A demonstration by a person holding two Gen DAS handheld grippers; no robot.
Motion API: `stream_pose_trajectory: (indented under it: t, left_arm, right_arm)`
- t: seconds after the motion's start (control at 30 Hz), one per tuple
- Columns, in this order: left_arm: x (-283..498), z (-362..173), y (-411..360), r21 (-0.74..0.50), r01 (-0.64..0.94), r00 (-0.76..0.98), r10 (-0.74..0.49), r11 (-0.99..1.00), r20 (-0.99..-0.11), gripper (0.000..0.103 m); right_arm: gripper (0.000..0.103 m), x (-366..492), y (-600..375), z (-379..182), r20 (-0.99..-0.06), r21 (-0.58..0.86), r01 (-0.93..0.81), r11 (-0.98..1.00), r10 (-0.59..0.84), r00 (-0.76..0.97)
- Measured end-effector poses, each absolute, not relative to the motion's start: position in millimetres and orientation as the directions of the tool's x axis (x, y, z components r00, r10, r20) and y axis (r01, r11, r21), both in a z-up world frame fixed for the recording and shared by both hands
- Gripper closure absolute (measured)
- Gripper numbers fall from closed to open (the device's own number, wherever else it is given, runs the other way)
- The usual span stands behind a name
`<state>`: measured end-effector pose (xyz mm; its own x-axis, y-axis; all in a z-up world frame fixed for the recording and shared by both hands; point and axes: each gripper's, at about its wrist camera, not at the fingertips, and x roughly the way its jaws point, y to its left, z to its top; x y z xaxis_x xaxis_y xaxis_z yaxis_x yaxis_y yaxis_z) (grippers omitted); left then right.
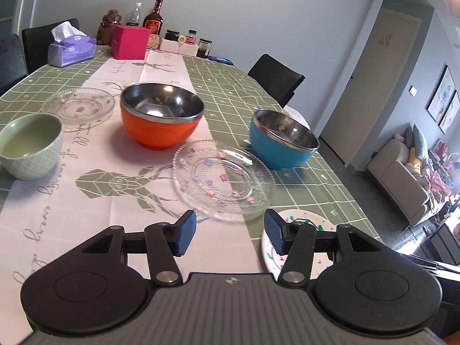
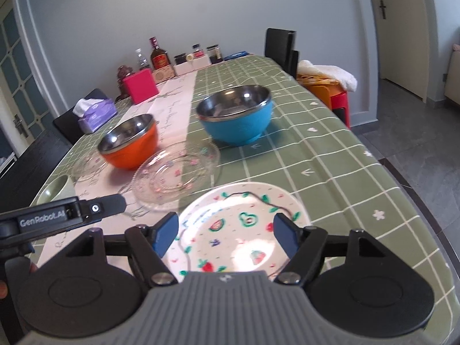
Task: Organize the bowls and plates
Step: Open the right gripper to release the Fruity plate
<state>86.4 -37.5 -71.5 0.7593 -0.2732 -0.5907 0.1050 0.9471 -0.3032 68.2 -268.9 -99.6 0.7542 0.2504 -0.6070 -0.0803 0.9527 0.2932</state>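
On the surface (image 1: 302, 92), under a green checked cloth with a pale runner, the dishes lie spread out. Far left in the left wrist view sits a pale green cup (image 1: 30, 145) with a diamond-textured wall, upright. Just behind it lies a clear glass plate (image 1: 78, 107) with a beaded rim and small pink flowers. Next comes the orange bowl (image 1: 161, 115), steel-lined, upright on the runner. In front of it to the right is a 2nd glass plate (image 1: 223, 178) of the same pattern, flat, half on the runner and half on the green cloth. Just beyond its right rim stands the blue bowl (image 1: 283, 139), also steel-lined, upright. Nearest the surface's right edge lies a white plate (image 2: 244, 224) painted with fruit, strawberries and an avocado among them. The left gripper (image 1: 230, 234) hovers near the 2nd glass plate's near rim, jaws spread and holding nothing. The right gripper (image 2: 225, 233) hangs over the white plate, jaws likewise spread apart and empty. At the far end stand bottles, a pink box (image 1: 130, 41) and tissues (image 1: 71, 46).
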Motion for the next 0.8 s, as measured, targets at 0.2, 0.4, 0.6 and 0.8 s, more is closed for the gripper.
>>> stream_pose_trajectory:
  t: [0.2,0.4,0.6,0.8]
  left_arm:
    - [90,-72,-19,-0.284,0.091,0.741,-0.255,0.954,-0.621,0.041]
    - [94,-78,-5,-0.264,0.078,0.720,-0.238,0.961,-0.652,0.041]
    - [103,-89,0,-0.284,0.066,0.699,-0.247,0.957,-0.671,0.041]
    - [119,-97,-1,-0.304,0.046,0.684,-0.251,0.952,-0.685,0.041]
  right_arm:
    - [0.027,77,-239,-97,-0.630,0.259,-0.167,0.951,0.298,0.717]
    - [0.024,91,-219,-98,-0.659,0.220,-0.203,0.954,0.299,0.690]
    - [0.024,107,-214,-103,-0.674,0.211,-0.200,0.957,0.291,0.679]
    - [0.024,130,-218,-108,-0.685,0.229,-0.166,0.959,0.280,0.672]
